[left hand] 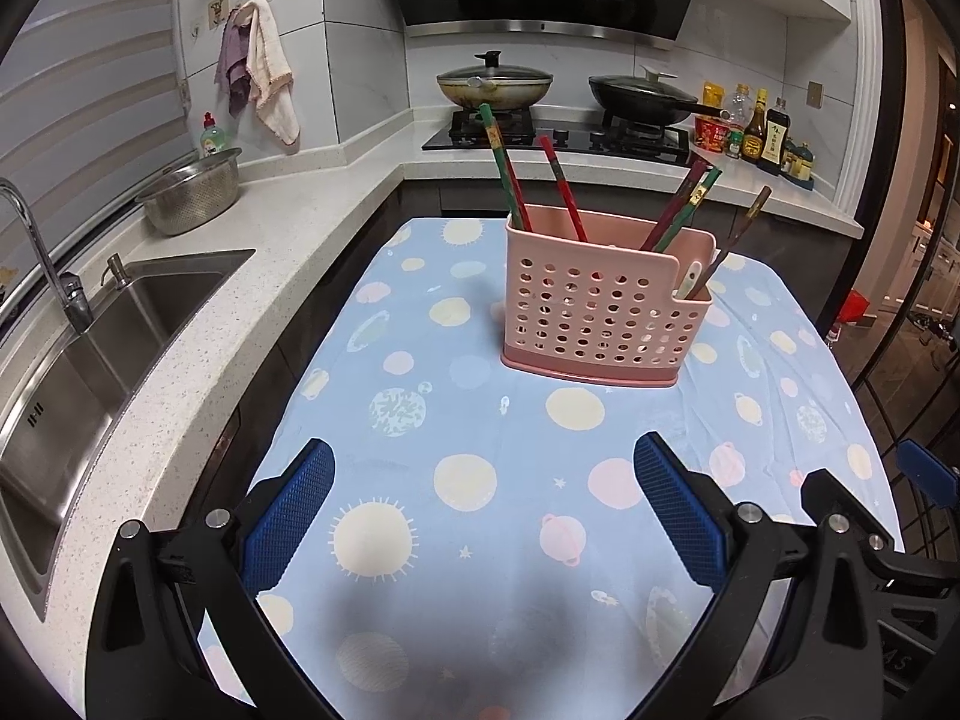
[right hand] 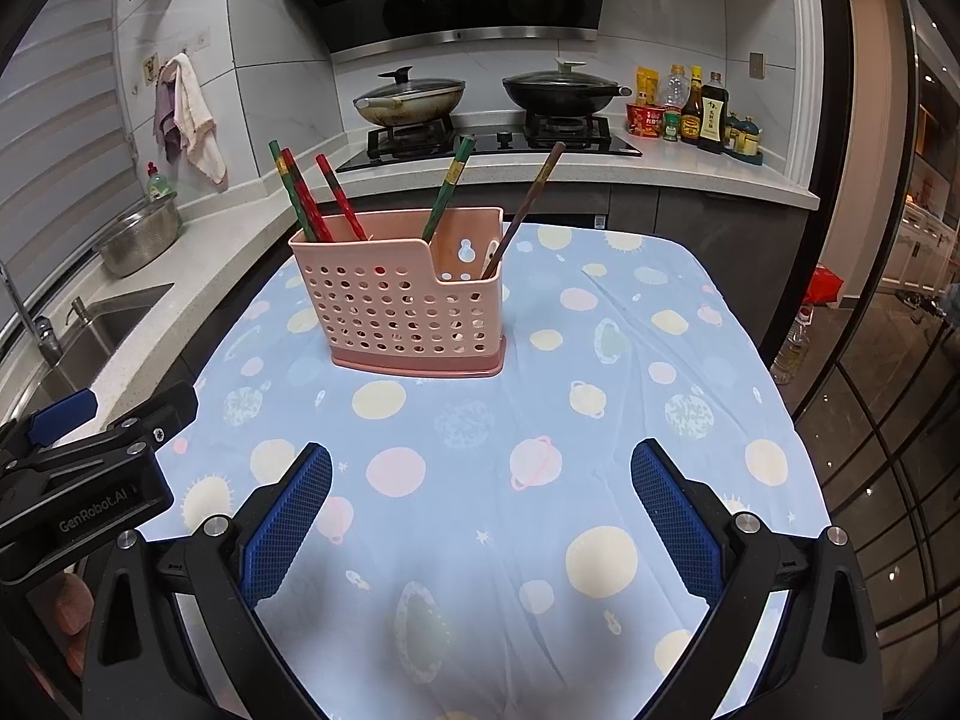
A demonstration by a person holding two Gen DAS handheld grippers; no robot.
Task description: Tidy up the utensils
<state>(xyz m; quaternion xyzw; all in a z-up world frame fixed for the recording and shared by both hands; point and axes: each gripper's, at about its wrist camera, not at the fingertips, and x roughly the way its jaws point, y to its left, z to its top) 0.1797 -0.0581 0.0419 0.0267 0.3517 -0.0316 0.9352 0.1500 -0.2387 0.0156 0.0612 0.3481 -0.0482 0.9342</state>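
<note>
On the table, over a blue tablecloth printed with planets and suns, I see the pink utensil holder standing upright toward the far side. Red and green chopsticks lean out of its tall perforated section, and a brown chopstick and a white utensil handle sit in the lower compartment at its right end. My left gripper hovers above the cloth with its blue pads spread wide and nothing between them. My right gripper is likewise wide open and empty, hanging over the near part of the cloth, well apart from the holder. Behind the table I make out the sink and two lidded woks on the stove.
</note>
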